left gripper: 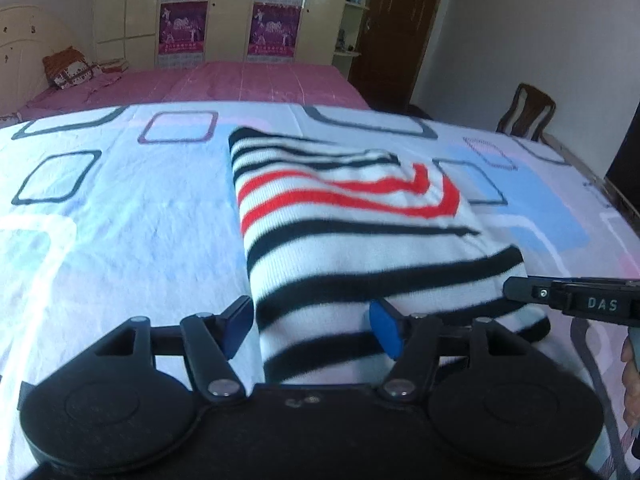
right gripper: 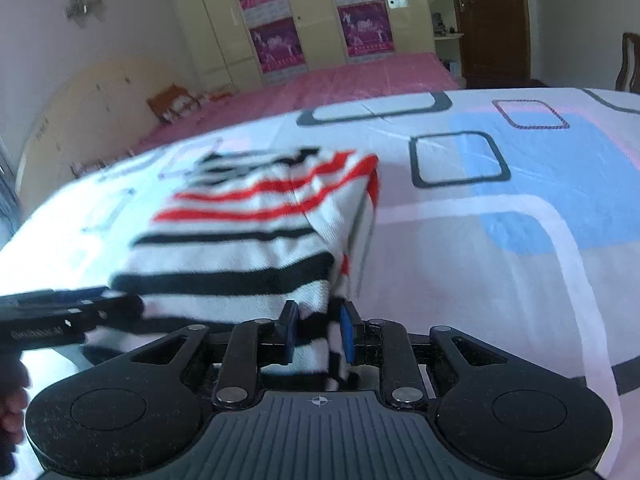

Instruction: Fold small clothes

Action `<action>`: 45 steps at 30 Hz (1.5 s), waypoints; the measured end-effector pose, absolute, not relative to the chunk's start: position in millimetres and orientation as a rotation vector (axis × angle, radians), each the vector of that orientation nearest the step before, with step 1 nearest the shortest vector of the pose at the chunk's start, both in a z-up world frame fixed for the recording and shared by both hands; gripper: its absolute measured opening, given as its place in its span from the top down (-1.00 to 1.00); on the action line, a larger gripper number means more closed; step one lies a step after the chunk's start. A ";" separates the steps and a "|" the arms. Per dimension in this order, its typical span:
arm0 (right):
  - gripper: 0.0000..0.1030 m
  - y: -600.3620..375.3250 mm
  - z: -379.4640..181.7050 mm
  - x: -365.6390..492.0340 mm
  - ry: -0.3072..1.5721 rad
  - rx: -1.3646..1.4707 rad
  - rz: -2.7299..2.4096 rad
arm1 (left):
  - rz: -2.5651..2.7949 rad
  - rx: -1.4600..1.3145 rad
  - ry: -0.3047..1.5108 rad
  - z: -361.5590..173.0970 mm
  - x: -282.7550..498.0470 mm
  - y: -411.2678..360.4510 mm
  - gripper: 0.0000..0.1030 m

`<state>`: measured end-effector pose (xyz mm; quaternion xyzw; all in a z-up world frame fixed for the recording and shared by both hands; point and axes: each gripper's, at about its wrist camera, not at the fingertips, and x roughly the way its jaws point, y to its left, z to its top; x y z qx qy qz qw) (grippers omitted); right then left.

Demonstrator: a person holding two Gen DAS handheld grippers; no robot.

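A small white knit garment (left gripper: 340, 216) with black and red stripes lies folded lengthwise on the patterned sheet; it also shows in the right wrist view (right gripper: 256, 236). My left gripper (left gripper: 312, 326) is open, its blue pads (left gripper: 384, 328) standing on either side of the garment's near left edge. My right gripper (right gripper: 318, 332) is shut on the garment's near right corner, with striped cloth bunched between the pads (right gripper: 347, 330). Each gripper shows from the side in the other's view: the right one (left gripper: 572, 300) and the left one (right gripper: 68, 316).
The white sheet (left gripper: 120, 220) with blue, pink and dark rounded squares covers the work surface. Behind it is a pink bed (left gripper: 248, 80) with a cushion, then wardrobes, a brown door and a wooden chair (left gripper: 528, 108) at the right.
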<state>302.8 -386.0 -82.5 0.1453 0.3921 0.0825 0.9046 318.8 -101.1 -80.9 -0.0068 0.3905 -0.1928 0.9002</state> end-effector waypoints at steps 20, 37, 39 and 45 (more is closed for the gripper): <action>-0.51 -396.5 -78.5 340.7 0.773 0.343 0.134 | -0.375 -0.073 0.830 -77.2 359.5 -109.4 -0.59; -0.51 -404.9 -121.7 378.2 0.857 0.498 0.194 | -0.431 -0.121 0.866 -97.2 383.6 -115.2 -0.78; -0.50 -403.4 -122.2 380.6 0.855 0.494 0.210 | -0.442 -0.152 0.882 -102.1 388.2 -112.5 -0.78; -0.21 -407.4 -128.3 387.3 0.865 0.557 0.252 | -0.490 -0.328 0.943 -119.9 401.0 -98.5 -0.62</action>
